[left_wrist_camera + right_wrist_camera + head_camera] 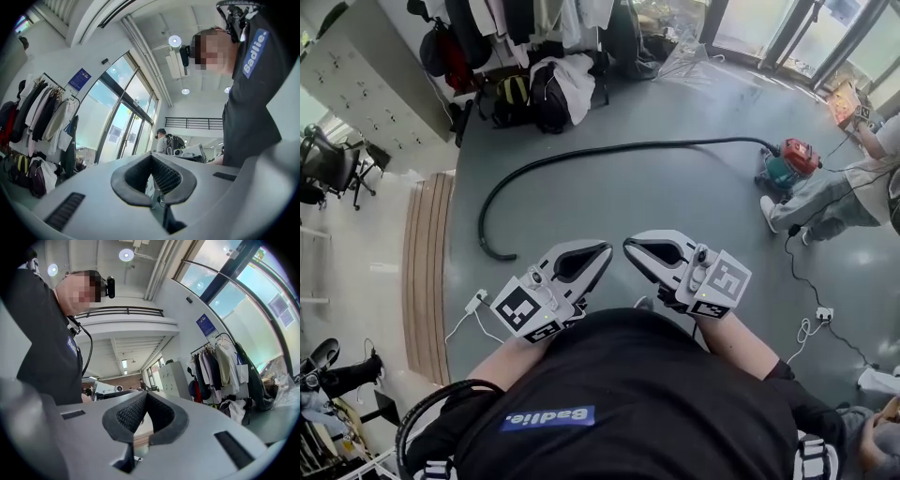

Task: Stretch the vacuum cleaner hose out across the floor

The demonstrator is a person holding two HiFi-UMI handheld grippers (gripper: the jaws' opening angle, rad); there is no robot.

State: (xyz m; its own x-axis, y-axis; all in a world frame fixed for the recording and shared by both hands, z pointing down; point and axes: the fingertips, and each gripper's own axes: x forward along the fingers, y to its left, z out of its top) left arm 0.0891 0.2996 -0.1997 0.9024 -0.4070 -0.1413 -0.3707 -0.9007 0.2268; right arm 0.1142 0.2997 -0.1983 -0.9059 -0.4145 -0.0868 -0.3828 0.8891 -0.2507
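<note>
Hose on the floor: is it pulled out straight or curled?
Curled. The hose runs fairly straight from the vacuum cleaner, then bends round into a hook at its free end.

I get bright daylight thru the windows (pixel 117 110), plus round ceiling lamps (pixel 175 41) on. Head view is sharp w/ soft shadows; the pale floor (pixel 356 253) at its left blows out. Both gripper views show heavy fisheye bend, black vignetted corners and a slightly soft foreground.
</note>
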